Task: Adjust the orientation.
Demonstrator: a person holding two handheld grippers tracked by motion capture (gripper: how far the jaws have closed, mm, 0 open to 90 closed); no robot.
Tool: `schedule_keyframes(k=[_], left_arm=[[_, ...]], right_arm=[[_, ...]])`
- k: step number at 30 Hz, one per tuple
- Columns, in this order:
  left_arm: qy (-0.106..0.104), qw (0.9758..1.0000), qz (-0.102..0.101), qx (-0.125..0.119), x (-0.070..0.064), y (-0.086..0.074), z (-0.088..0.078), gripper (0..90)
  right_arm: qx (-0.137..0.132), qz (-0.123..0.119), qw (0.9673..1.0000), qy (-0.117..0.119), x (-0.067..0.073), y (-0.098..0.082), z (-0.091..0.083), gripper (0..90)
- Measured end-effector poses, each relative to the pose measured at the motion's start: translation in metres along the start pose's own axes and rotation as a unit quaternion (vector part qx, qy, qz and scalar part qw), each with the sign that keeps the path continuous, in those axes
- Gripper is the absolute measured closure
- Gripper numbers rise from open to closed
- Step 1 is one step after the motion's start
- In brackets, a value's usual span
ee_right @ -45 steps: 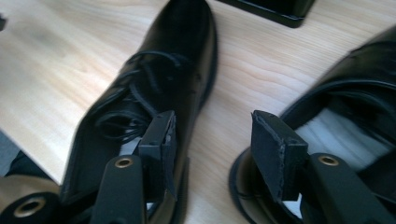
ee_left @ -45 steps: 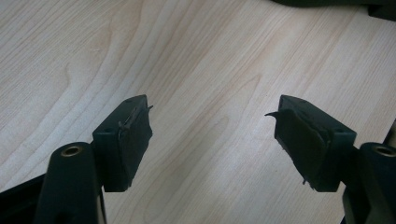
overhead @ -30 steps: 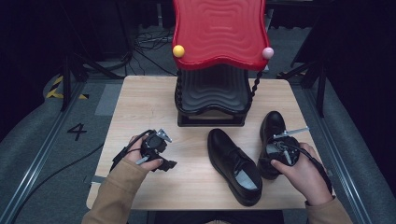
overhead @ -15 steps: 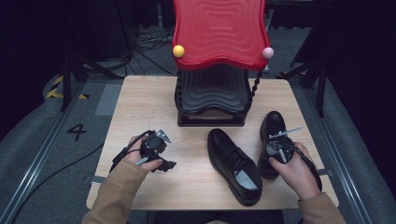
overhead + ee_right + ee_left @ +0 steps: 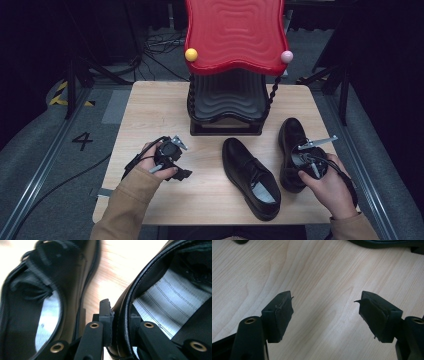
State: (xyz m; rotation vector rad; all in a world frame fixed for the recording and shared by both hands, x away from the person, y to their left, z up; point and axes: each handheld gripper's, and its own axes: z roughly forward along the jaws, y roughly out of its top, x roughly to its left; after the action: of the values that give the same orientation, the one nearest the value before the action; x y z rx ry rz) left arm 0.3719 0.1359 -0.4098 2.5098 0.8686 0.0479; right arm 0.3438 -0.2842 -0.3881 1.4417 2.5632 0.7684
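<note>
The red-topped rack (image 5: 227, 75) is standing at the back of the table (image 5: 150, 110), unchanged from a second ago, its black lower shelf open toward the person, and two black shoes are lying in front of it. The middle shoe (image 5: 250, 177) is lying where it was, toe toward the rack, angled, untouched and well apart from the left hand. The right shoe (image 5: 292, 145) is also keeping its place near the table's right edge, toe pointing away, but the right gripper (image 5: 310, 162), which a second ago was hovering at the heel, is now sitting lower over the opening, with the hand wrapped closer around it. The right gripper view is showing what that means: the jaws are nearly closed and pinching the shoe's collar (image 5: 125, 315), one jaw outside the leather, the other inside against the striped lining (image 5: 165, 307). So the grasp is looking made, and the lift toward the rack's shelf is probably the next step, though the shoe is not yet leaving the wood. The left gripper (image 5: 172, 160) is resting on the table where it was, jaws wide apart and holding nothing, as bare wood is showing between its pads (image 5: 283, 312) in the left gripper view.
</note>
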Motion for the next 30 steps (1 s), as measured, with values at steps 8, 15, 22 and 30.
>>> schedule_keyframes(k=[8, 15, 22, 30], left_arm=[[-0.009, 0.9999, 0.013, 0.002, 0.0, 0.012, 0.007, 27.8], [-0.01, 0.9997, 0.023, 0.005, -0.001, 0.018, 0.008, 27.8], [-0.014, 0.9994, 0.03, 0.005, -0.002, 0.024, 0.011, 27.8], [-0.016, 0.9993, 0.033, 0.007, -0.003, 0.027, 0.013, 27.8]], right_arm=[[0.012, -0.078, 0.9968, 0.018, 0.013, -0.008, -0.025, 79.6], [0.039, -0.152, 0.9869, 0.037, 0.029, -0.013, -0.028, 79.2], [0.065, -0.217, 0.9726, 0.052, 0.036, -0.018, -0.023, 78.2], [0.069, -0.277, 0.9561, 0.065, 0.036, -0.021, -0.006, 77.7]])
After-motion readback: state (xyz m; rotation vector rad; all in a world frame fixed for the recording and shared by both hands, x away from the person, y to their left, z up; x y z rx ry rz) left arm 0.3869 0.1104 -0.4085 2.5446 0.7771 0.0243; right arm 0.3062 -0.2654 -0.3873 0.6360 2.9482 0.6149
